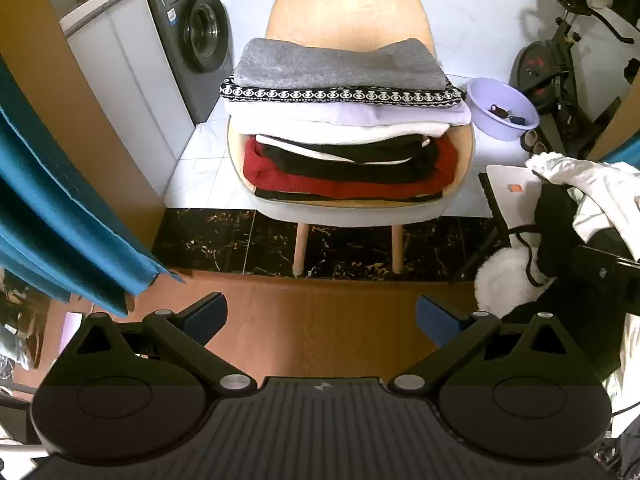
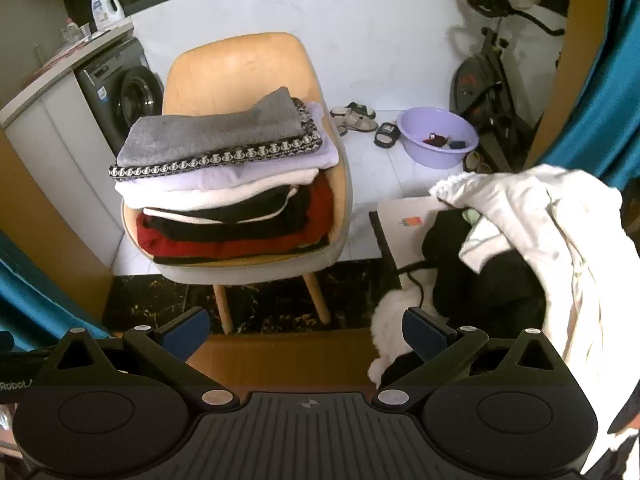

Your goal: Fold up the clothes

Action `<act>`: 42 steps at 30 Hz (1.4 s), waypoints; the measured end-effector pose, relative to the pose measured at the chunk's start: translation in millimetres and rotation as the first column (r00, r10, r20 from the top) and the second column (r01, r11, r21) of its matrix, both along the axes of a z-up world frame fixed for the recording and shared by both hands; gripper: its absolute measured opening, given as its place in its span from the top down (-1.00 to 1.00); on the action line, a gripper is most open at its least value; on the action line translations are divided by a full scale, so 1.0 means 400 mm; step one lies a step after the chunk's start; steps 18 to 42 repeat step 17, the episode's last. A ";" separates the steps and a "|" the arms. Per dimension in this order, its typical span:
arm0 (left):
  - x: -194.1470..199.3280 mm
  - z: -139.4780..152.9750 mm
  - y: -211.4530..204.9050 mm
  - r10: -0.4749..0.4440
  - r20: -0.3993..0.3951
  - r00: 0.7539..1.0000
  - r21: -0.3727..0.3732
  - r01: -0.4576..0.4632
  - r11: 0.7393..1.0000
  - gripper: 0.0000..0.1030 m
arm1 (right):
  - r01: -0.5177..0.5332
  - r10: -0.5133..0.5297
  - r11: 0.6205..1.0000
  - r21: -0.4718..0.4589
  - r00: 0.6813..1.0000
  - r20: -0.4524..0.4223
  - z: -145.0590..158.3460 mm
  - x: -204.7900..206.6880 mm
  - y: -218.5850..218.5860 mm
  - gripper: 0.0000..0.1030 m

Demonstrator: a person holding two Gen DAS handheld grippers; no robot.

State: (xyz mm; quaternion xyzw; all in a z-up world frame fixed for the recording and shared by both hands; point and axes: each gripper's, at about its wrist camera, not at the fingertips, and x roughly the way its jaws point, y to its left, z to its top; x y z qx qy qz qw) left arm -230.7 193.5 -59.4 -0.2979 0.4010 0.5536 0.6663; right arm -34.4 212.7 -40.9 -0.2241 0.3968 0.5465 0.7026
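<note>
A stack of folded clothes (image 1: 344, 120) sits on a tan chair (image 1: 348, 12), a grey piece (image 1: 336, 64) on top, then patterned, white, black and red layers. The stack also shows in the right wrist view (image 2: 224, 184). A heap of unfolded clothes, white (image 2: 560, 232) and black (image 2: 500, 280), lies at the right; it shows in the left wrist view (image 1: 580, 208) too. My left gripper (image 1: 322, 318) is open and empty over the brown table edge. My right gripper (image 2: 306, 332) is open and empty, its right finger beside the heap.
A washing machine (image 1: 196, 48) stands at the back left. A purple basin (image 2: 440, 136) and slippers (image 2: 356, 116) lie on the white floor. An exercise bike (image 2: 492, 76) stands at the back right. Blue curtains (image 1: 52, 216) hang at the sides.
</note>
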 end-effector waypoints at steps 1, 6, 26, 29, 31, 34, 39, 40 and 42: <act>-0.003 0.000 -0.007 0.000 0.002 1.000 -0.002 0.000 1.000 -0.99 | 0.004 -0.004 1.000 0.001 1.000 0.000 0.001 -0.004 -0.009 -0.98; -0.007 -0.005 -0.031 -0.008 0.001 1.000 -0.013 0.008 1.000 -0.99 | 0.034 -0.034 0.999 0.002 0.999 0.004 0.004 -0.013 -0.045 -0.98; -0.009 0.000 -0.065 -0.067 0.017 0.998 -0.001 0.067 0.998 -0.99 | 0.102 -0.102 0.994 -0.027 0.995 -0.010 0.001 -0.020 -0.097 -0.98; -0.009 0.000 -0.065 -0.067 0.017 0.998 -0.001 0.067 0.998 -0.99 | 0.102 -0.102 0.994 -0.027 0.995 -0.010 0.001 -0.020 -0.097 -0.98; -0.009 0.000 -0.065 -0.067 0.017 0.998 -0.001 0.067 0.998 -0.99 | 0.102 -0.102 0.994 -0.027 0.995 -0.010 0.001 -0.020 -0.097 -0.98; -0.009 0.000 -0.065 -0.067 0.017 0.998 -0.001 0.067 0.998 -0.99 | 0.102 -0.102 0.994 -0.027 0.995 -0.010 0.001 -0.020 -0.097 -0.98; -0.009 0.000 -0.065 -0.067 0.017 0.998 -0.001 0.067 0.998 -0.99 | 0.102 -0.102 0.994 -0.027 0.995 -0.010 0.001 -0.020 -0.097 -0.98; -0.009 0.000 -0.065 -0.067 0.017 0.998 -0.001 0.067 0.998 -0.99 | 0.102 -0.102 0.994 -0.027 0.995 -0.010 0.001 -0.020 -0.097 -0.98; -0.009 0.000 -0.065 -0.067 0.017 0.998 -0.001 0.067 0.998 -0.99 | 0.102 -0.102 0.994 -0.027 0.995 -0.010 0.001 -0.020 -0.097 -0.98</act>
